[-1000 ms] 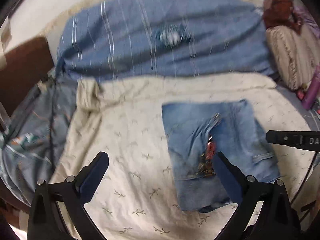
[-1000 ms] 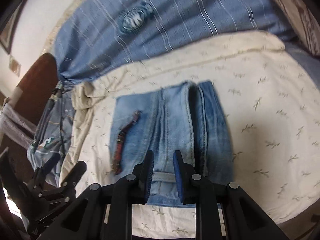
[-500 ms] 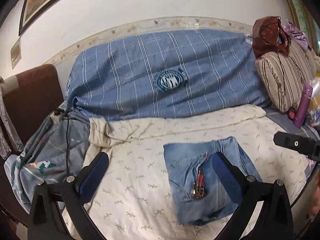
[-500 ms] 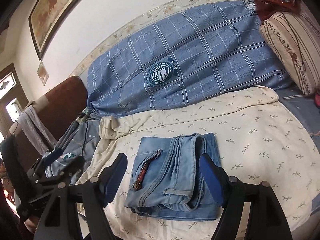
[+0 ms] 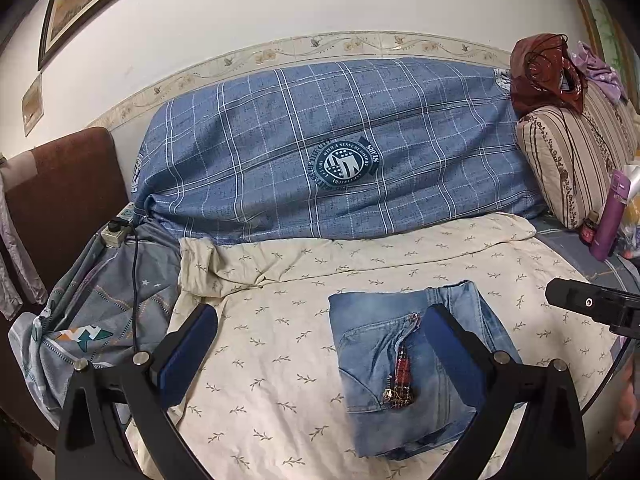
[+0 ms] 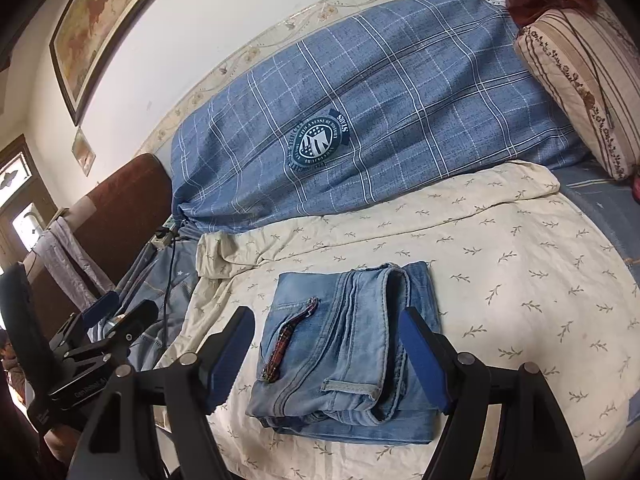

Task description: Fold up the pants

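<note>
Seemingly, both grippers are hanging free above finished-looking folded jeans.

The jeans (image 6: 352, 344) are lying as a compact, layered rectangle on the cream leaf-print sheet (image 6: 520, 272), in front of the blue plaid quilt (image 6: 380, 112), with a red plaid strap (image 6: 290, 338) resting across the top layer. The right gripper (image 6: 328, 356) is showing its jaws spread wide and gripping nothing, its fingers framing the bundle without touching it; the left gripper (image 5: 316, 352) is likewise gaping and empty, off to the bundle's left. Judging from this, the folding is looking done, so the careful part is drawing away straight and clear, avoiding the loose upper hem and the strap so no layer is being dragged askew.
</note>
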Tool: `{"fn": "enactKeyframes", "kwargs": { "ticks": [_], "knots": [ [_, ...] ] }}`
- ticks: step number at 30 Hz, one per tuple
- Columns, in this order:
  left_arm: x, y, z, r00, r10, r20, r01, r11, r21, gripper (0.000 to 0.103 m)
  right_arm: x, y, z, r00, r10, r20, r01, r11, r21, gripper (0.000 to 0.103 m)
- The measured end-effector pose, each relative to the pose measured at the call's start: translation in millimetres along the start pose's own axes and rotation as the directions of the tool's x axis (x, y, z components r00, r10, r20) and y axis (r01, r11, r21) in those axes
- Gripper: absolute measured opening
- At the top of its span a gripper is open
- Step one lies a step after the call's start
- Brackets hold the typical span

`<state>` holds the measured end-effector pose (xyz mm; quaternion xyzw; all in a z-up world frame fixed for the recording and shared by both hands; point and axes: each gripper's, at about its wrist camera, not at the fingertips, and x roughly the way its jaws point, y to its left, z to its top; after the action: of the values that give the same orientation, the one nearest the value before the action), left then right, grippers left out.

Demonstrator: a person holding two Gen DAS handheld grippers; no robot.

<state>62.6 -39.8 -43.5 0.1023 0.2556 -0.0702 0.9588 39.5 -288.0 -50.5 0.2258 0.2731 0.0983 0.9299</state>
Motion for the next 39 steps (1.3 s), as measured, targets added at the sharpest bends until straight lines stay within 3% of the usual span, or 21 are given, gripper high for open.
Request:
{"fn": "enactKeyframes", "kwargs": {
  "ticks": [9, 13, 15, 17, 22, 25, 30, 33, 39],
  "knots": [
    [14, 1, -2, 0.999, -0.009, -0.036, 0.009, 1.0, -0.006, 0.103, 11, -1, 1, 1.0, 0.002, -0.013, -0.002, 1.0, 0.003, 0.077],
    [38, 4, -17, 0.99, -0.05, -0.129, 0.047, 0.999, -0.023, 0.103, 28, -8, -5, 0.997, -0.04, -0.072, 0.041, 0.999, 0.006, 0.077],
    [63, 12, -30, 0.971, -0.058, -0.234, 0.047, 0.997, -0.056, 0.103, 41, -21, -11, 0.989, -0.082, -0.122, 0.086, 0.996, 0.03, 0.077],
    [89, 26, -47, 0.933, -0.121, -0.339, 0.078, 0.987, -0.138, 0.103, 50, -42, -19, 0.983, -0.087, -0.162, 0.103, 0.99, 0.092, 0.077],
    [120, 44, -73, 0.863, -0.257, -0.436, 0.135, 0.947, -0.291, 0.103, 61, -83, -33, 0.978, -0.039, -0.207, 0.088, 0.968, 0.236, 0.077],
    [127, 44, -75, 0.849, -0.301, -0.435, 0.167, 0.932, -0.321, 0.103, 66, -91, -35, 0.978, 0.008, -0.21, 0.05, 0.962, 0.268, 0.077],
    [141, 37, -71, 0.798, -0.42, -0.433, 0.283, 0.894, -0.347, 0.103, 77, -101, -36, 0.976, 0.056, -0.213, 0.008, 0.958, 0.286, 0.077],
    [150, 34, -71, 0.778, -0.464, -0.423, 0.33, 0.876, -0.353, 0.103, 85, -111, -33, 0.974, 0.087, -0.208, -0.019, 0.951, 0.307, 0.077],
    [165, 32, -73, 0.722, -0.555, -0.413, 0.416, 0.825, -0.382, 0.103, 108, -136, -34, 0.956, 0.183, -0.229, -0.083, 0.918, 0.387, 0.077]
  ]
}}
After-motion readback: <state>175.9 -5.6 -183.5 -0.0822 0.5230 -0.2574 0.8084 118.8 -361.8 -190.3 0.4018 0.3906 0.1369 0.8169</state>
